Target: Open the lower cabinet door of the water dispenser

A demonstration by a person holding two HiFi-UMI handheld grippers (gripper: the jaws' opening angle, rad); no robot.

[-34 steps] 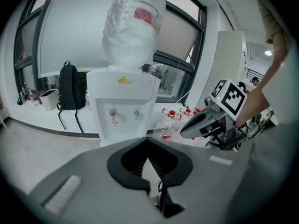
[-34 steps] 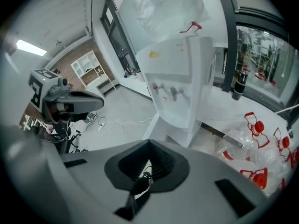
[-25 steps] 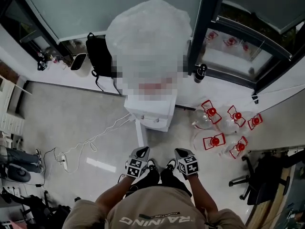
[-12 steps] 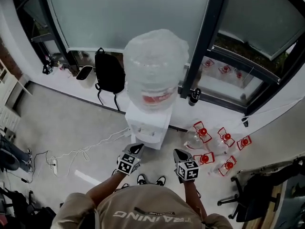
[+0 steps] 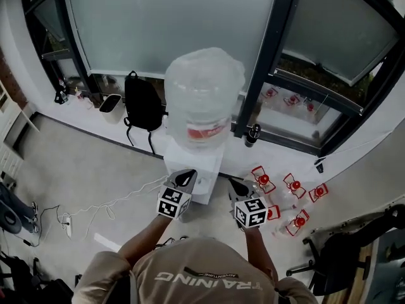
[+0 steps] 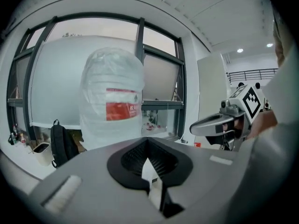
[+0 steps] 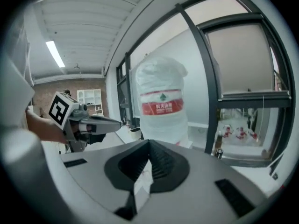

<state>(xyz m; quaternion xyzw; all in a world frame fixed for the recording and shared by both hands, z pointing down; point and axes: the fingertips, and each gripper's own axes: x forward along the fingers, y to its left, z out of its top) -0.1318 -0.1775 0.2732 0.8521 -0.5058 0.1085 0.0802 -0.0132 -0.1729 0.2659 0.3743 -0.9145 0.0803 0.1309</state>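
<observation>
Lower cabinet door: it belongs to the white water dispenser [image 5: 201, 163], which stands against the window wall, straight in front of the person. No view shows the door itself. The head view looks from above, and each gripper view is filled in its lower part by the gripper's own body.
Bottle: a big clear bottle [image 5: 204, 100] with a red label sits upright on top of the dispenser.
Left gripper [image 5: 188, 175]: its jaws are pressed together with nothing between them. It is held up in front of the dispenser's upper part and seems to touch nothing.
Right gripper [image 5: 235, 183]: its jaws are also fully together and empty. It is beside the left one, at a similar height, a little to the right of the dispenser.
Surroundings: a black backpack [image 5: 142, 103] leans at the wall left of the dispenser, and empty bottles with red caps [image 5: 288, 192] lie on the floor at its right.
Done: I cannot tell if the door is open or closed.
Left to do: in my judgement, if the door is closed, one gripper must go down to the lower front, spread its jaws, take the door's edge or handle and swing it outward.
</observation>
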